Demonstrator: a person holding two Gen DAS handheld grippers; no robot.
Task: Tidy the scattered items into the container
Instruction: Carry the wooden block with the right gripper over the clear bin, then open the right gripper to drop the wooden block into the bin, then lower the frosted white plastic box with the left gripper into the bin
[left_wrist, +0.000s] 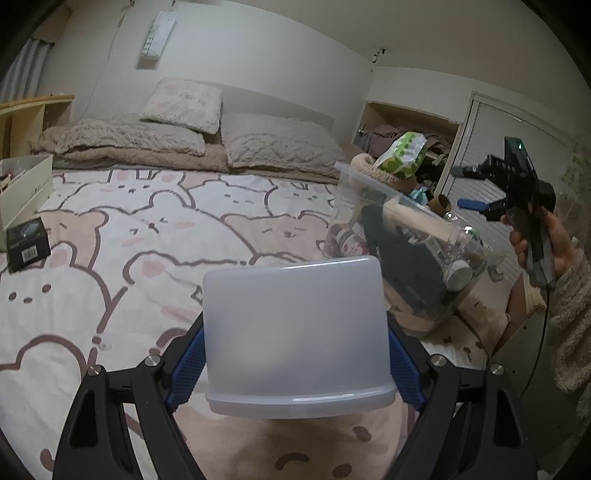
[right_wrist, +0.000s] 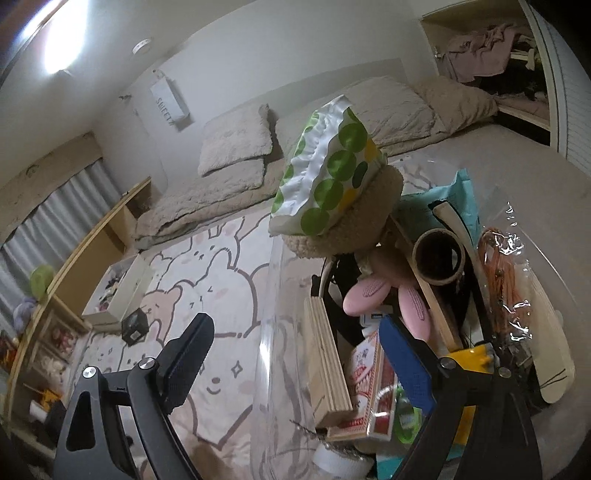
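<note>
Translucent lid (left_wrist: 297, 332) in left tool (left_wrist: 295, 363) (container (left_wrist: 402, 236) beside).

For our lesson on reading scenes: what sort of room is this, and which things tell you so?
Most likely a bedroom at home. A bed with a cartoon bear blanket fills the view, beige pillows lie at its head, and an open closet holds heaped clothes.

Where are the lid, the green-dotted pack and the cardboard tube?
lid (left_wrist: 295, 332): left wrist view, middle of its flat face.
green-dotted pack (right_wrist: 328, 173): right wrist view, its dotted side.
cardboard tube (right_wrist: 421, 271): right wrist view, its rim.
</note>
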